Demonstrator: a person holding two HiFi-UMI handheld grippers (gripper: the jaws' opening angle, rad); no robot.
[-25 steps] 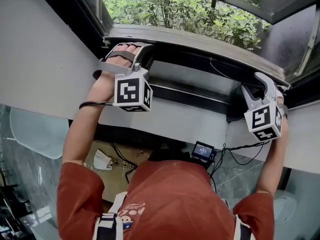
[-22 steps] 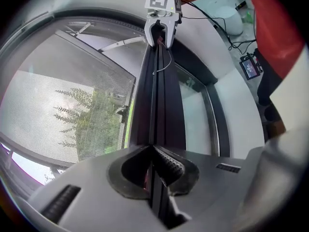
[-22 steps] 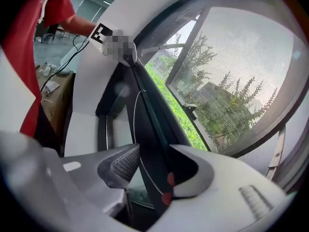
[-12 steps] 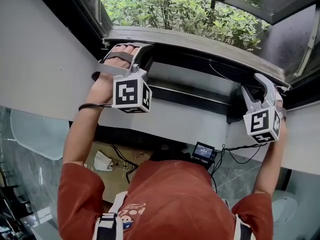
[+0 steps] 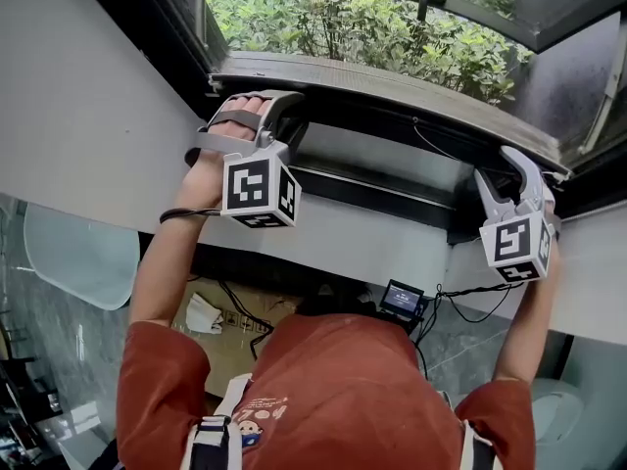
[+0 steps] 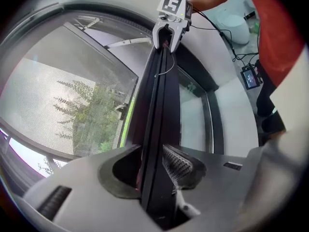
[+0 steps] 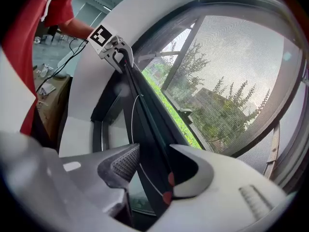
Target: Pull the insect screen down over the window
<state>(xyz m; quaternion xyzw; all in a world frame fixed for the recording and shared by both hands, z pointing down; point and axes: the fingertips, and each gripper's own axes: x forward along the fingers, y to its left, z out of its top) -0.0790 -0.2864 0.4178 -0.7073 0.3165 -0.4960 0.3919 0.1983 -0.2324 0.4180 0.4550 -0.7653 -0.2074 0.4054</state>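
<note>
Opening its jaws, the left gripper had the screen's bar between them, one pad off it. The right gripper stood apart around the same bar; mesh covered the window.

Bright daylight through window, interior dimmer, soft shadows. Heavy fisheye bending, dark vignetted corners in gripper views; nearest foreground blurred.

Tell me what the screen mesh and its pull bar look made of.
Mesh: fine grey woven net, likely fibreglass or polyester; trees show through it. Bar: black, smooth, satin, straight-edged; probably coated aluminium, perhaps plastic.
</note>
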